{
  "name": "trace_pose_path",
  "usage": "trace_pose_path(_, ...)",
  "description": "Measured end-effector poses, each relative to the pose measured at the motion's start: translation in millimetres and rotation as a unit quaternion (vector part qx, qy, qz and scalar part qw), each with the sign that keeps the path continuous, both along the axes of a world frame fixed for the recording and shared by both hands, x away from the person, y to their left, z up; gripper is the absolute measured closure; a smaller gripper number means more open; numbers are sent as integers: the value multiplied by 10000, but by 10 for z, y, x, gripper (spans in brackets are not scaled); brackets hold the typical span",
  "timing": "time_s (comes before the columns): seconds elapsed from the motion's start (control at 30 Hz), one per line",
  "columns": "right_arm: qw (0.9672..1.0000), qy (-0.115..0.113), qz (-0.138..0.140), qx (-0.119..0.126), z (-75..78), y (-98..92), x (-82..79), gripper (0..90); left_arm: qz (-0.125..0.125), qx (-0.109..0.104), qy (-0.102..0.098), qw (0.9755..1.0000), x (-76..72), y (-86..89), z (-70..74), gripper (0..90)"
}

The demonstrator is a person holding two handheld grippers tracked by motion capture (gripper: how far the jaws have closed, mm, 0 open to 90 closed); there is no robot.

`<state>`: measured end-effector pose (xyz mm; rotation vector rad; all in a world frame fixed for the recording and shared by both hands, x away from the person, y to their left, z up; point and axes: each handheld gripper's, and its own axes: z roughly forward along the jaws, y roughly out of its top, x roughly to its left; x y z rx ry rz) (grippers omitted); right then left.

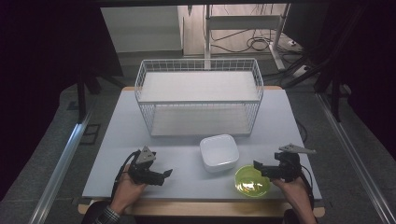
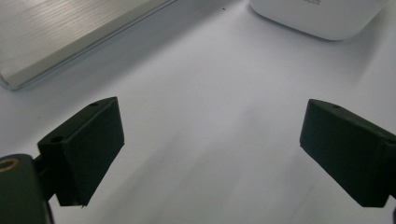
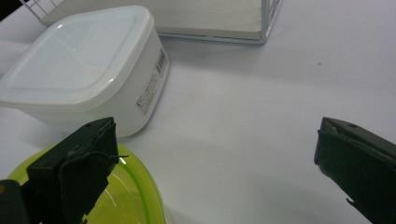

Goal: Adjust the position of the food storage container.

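Here, on the pale table (image 1: 116,140), a person holds a gripper in each hand near the front edge. The left gripper (image 1: 166,173) lies low over the table at the near left, pointing right toward the middle. In the left gripper view its jaws stand wide apart with bare tabletop between them, and a corner of the white tub (image 2: 322,18) shows far ahead.

The right gripper (image 1: 256,166) sits at the near right, pointing left, its tip at the right rim of the green bowl (image 1: 250,184). Its jaws are wide too, holding nothing. In the right gripper view one jaw hangs over the bowl's (image 3: 135,196) rim while the other stands well off over bare table; whether that jaw touches the rim, I cannot tell.

The bowl is a clear yellow-green one, standing upright near the front edge, right of centre. Just beyond it, to the left and either touching or only just beside it, stands the tub (image 1: 219,151), square with rounded corners, its lid on. A printed label (image 3: 150,88) runs down the side of the tub (image 3: 74,60) that faces the right gripper.

Farther back, across the middle of the table, stands a white wire rack (image 1: 198,65) with two flat shelves, one above the other. Its near edge lies just beyond the tub, apart from it.
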<state>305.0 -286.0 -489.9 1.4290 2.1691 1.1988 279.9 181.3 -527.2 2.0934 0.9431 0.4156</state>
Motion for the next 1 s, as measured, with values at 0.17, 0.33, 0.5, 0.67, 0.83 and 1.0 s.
trace_pose_path(0.17, 10000, 6, 92, -9, 44, 9, -26, 7, 0, -16, -14, 10000, 3, 6, -1, 57)
trace_pose_path(0.33, 9992, -18, 371, -147, 114, 111, -93, 178, -35, -51, -55, 10000, -5, -5, 5, 56)
trace_pose_path(0.5, 9983, -126, 482, -288, 198, 200, -170, 337, -92, -84, -99, 9999, -13, -14, 12, 56)
trace_pose_path(0.67, 9923, -229, 1140, -429, 293, 313, -281, 622, -78, -93, -124, 9998, -11, -8, 11, 55)
trace_pose_path(0.83, 9849, -218, 1644, -496, 346, 437, -408, 843, -46, -162, -149, 9997, -8, 13, 19, 54)
trace_pose_path(1.0, 9760, -161, 2080, -628, 361, 574, -556, 895, -44, -131, -157, 9998, -5, 8, 13, 53)
